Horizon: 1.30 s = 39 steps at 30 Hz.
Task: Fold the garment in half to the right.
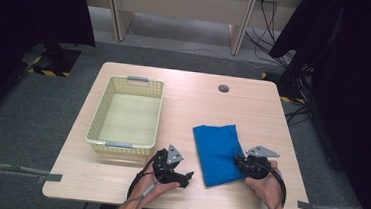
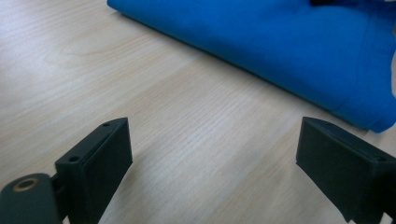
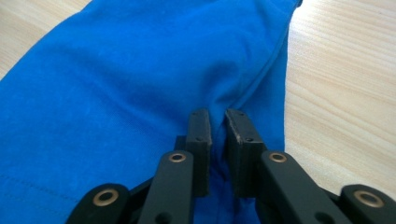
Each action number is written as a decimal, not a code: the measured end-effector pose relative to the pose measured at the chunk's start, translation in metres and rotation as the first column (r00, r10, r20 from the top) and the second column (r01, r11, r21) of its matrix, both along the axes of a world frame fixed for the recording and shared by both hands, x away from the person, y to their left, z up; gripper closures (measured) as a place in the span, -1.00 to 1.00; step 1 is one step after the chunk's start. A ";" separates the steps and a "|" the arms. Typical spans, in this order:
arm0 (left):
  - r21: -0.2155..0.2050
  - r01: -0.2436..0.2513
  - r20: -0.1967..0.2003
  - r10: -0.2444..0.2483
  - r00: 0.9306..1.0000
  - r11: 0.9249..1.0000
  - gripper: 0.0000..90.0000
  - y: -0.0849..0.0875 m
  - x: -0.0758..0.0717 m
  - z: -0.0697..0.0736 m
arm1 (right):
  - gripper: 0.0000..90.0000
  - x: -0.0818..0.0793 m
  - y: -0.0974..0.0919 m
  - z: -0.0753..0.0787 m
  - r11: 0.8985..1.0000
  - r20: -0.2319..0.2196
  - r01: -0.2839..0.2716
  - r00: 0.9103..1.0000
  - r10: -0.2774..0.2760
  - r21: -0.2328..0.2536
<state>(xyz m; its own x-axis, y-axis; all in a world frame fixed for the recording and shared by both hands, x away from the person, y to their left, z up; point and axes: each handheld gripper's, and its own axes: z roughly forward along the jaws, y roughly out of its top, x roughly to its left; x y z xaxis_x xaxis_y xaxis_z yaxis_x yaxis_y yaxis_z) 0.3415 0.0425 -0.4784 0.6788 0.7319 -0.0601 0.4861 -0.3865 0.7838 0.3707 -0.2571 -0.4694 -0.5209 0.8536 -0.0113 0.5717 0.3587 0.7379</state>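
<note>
A folded blue cloth (image 1: 216,149) lies on the right half of the wooden table (image 1: 194,97). My right gripper (image 1: 239,162) sits at the cloth's right edge. In the right gripper view its jaws (image 3: 218,125) stand nearly together, pinching a raised fold of the blue cloth (image 3: 140,79). My left gripper (image 1: 185,178) rests low over bare wood just left of the cloth's near corner. Its jaws (image 2: 212,163) are open wide with nothing between them, and the blue cloth (image 2: 280,46) lies a short way ahead.
A pale yellow plastic basket (image 1: 102,110) with nothing in it stands on the left half of the table, just beyond my left gripper. A round cable hole (image 1: 223,88) is near the far edge. Dark curtains hang at both sides of the room.
</note>
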 end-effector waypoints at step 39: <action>-0.027 0.050 0.039 -0.049 0.998 0.998 -0.80 -0.058 0.004 0.006 | -0.03 0.039 -0.009 -0.003 0.986 -0.023 0.164 0.986 -0.164 0.040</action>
<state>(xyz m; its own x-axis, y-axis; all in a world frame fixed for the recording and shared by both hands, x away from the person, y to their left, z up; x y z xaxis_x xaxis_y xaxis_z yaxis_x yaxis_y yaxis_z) 0.3451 -0.0152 -0.4727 0.7161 0.6959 -0.0534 0.4364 -0.3868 0.8124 0.4096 -0.2665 -0.4722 -0.3735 0.9270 0.0348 0.6345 0.2280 0.7385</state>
